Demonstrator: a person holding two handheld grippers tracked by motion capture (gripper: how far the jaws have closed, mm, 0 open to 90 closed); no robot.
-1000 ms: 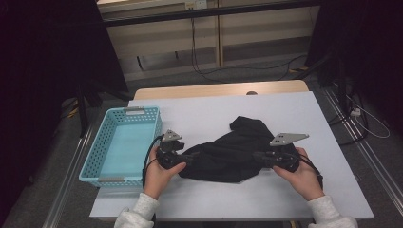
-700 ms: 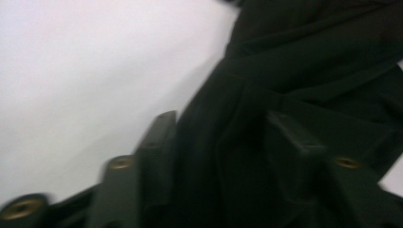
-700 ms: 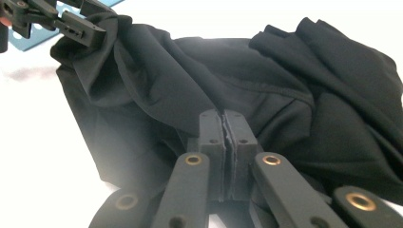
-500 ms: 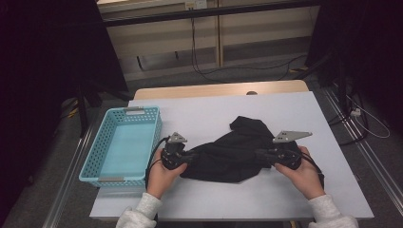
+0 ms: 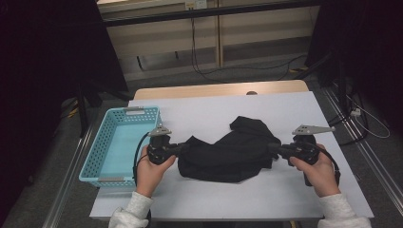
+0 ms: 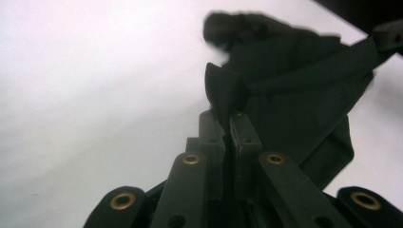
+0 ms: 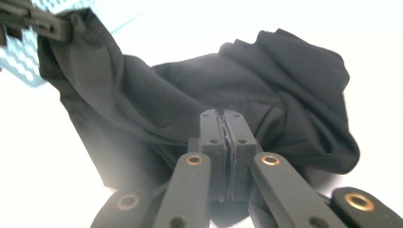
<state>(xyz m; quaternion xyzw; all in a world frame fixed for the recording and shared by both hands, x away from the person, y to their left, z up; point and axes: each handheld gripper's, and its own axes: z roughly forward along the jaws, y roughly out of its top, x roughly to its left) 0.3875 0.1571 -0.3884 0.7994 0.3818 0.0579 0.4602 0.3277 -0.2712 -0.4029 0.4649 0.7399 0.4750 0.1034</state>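
Both grippers clamped on black cloth (image 5: 227,154) | long axis left-right across table (image 5: 285,199) | stretched between them

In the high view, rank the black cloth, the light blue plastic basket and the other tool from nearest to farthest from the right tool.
1. Crumpled black cloth: pinched in the right tool, at its left.
2. Left tool: across the cloth, pinching its far end.
3. Light blue plastic mesh basket: beyond that, at the white table's left edge.
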